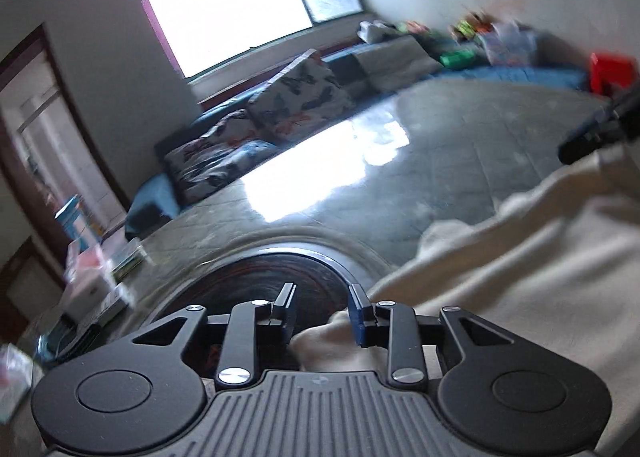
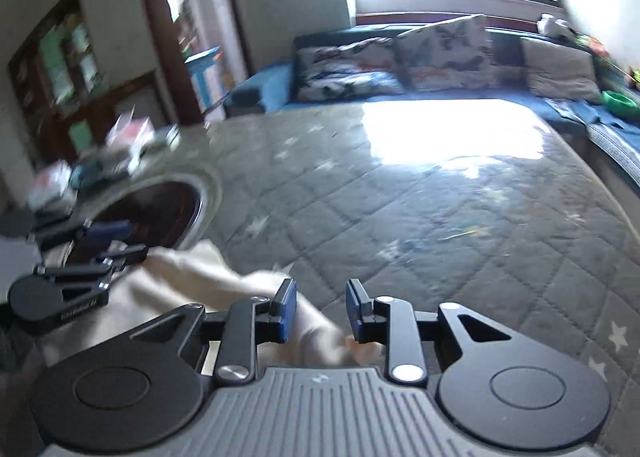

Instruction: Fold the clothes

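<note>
1. Cream garment (image 1: 520,257) lies bunched on the grey quilted mat (image 2: 400,197), at 4 o'clock in the left wrist view.
2. Left gripper (image 1: 322,307): jaws spread, cloth between them, pads not pressing it.
3. Right gripper (image 2: 321,307): jaws parted, cloth lying loose below at 7 o'clock.
4. Dark round bowl (image 2: 160,209) sits at 12 o'clock beyond the left gripper.

Before me, a grey quilted cover (image 2: 420,217) with pale stars, sun-glared at its far end. A round dark opening (image 2: 160,209) interrupts it at my left, beside blurred boxes (image 2: 128,137). Beyond: a blue sofa (image 2: 260,93) bearing butterfly-print cushions (image 2: 444,49), a bright window (image 1: 228,17), and a red object (image 1: 612,71) at far right.
</note>
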A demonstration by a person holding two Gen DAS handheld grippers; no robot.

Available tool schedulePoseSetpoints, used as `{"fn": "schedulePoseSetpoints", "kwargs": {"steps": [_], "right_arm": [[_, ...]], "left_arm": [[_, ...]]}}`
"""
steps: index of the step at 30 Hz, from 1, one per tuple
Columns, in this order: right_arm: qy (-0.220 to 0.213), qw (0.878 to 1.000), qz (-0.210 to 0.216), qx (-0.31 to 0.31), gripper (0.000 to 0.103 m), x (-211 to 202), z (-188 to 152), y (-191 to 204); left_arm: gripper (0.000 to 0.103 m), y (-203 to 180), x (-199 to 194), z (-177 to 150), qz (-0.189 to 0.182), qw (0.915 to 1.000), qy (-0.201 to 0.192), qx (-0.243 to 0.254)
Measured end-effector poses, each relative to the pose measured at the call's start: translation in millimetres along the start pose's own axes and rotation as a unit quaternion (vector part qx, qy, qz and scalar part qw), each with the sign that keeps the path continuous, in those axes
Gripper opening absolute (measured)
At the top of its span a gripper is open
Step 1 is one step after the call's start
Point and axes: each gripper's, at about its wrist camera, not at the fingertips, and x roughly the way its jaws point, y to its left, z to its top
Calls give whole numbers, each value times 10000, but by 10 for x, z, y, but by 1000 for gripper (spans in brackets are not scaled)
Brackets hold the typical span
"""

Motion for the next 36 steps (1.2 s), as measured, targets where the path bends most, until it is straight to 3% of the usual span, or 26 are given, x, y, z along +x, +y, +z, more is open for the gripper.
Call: {"fn": "schedulePoseSetpoints", "kwargs": {"steps": [4,9,12,14,23,27,30,36], "right_arm": [[-11,9992,369,-137,27,-53,10,102],[270,9972,624,-320,26,150,44,349],[371,9971,477,-467,24,291,29,482],[429,9969,342,-572,24,385,15,569],[525,9970,-37,-570,23,629,109,589],[339,9982,151,-470,24,518,171,617],[305,9956,464,-754,24,404,129,765],[586,9925,480,-955,24,704,107,944]], "left_arm": [[30,27,-333,31,-237,9990,-159,-349],[30,-217,-669,-67,-755,9962,-247,-344],[31,-361,-684,-168,-938,9952,-160,-224],[31,-421,-626,-245,-945,9954,-12,-185],[31,-321,-594,-304,-1091,9925,5,-549],[31,-326,-598,-303,-1081,9927,-18,-544],[32,-322,-598,-301,-1083,9924,-14,-585],[37,-303,-616,-333,-1025,9918,-11,-760]]}}
